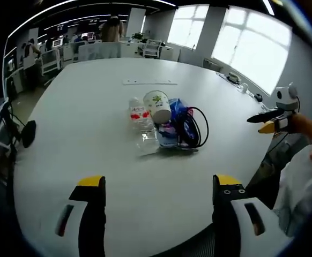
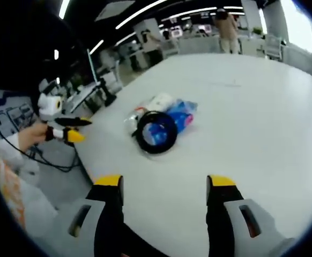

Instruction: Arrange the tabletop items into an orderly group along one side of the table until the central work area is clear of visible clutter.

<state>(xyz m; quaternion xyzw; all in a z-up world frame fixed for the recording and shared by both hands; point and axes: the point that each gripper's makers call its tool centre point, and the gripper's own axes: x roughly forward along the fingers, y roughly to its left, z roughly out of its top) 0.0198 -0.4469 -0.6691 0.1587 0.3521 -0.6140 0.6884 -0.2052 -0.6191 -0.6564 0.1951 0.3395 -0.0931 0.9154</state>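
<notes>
Your left gripper (image 1: 158,182) hung low at the bottom of the left gripper view with its yellow-tipped jaws spread wide and nothing between them, short of the white table (image 1: 91,107). Your right gripper (image 2: 164,181) sat the same way at the bottom of the right gripper view, jaws apart and empty, over the table's near edge. At the centre of the left gripper view lay a tight cluster: a clear plastic bottle (image 1: 142,120) with a red label on its side, a white paper cup (image 1: 158,106) tipped against it, blue packets (image 1: 176,124) touching both, and a coil of black cable (image 1: 196,127) resting on the packets' right side. In the right gripper view the same cluster sat left of centre, the cable loop nearest you. A flat white strip (image 1: 149,82) lay apart, farther up the table. People stood among desks in the upper background of both views.
</notes>
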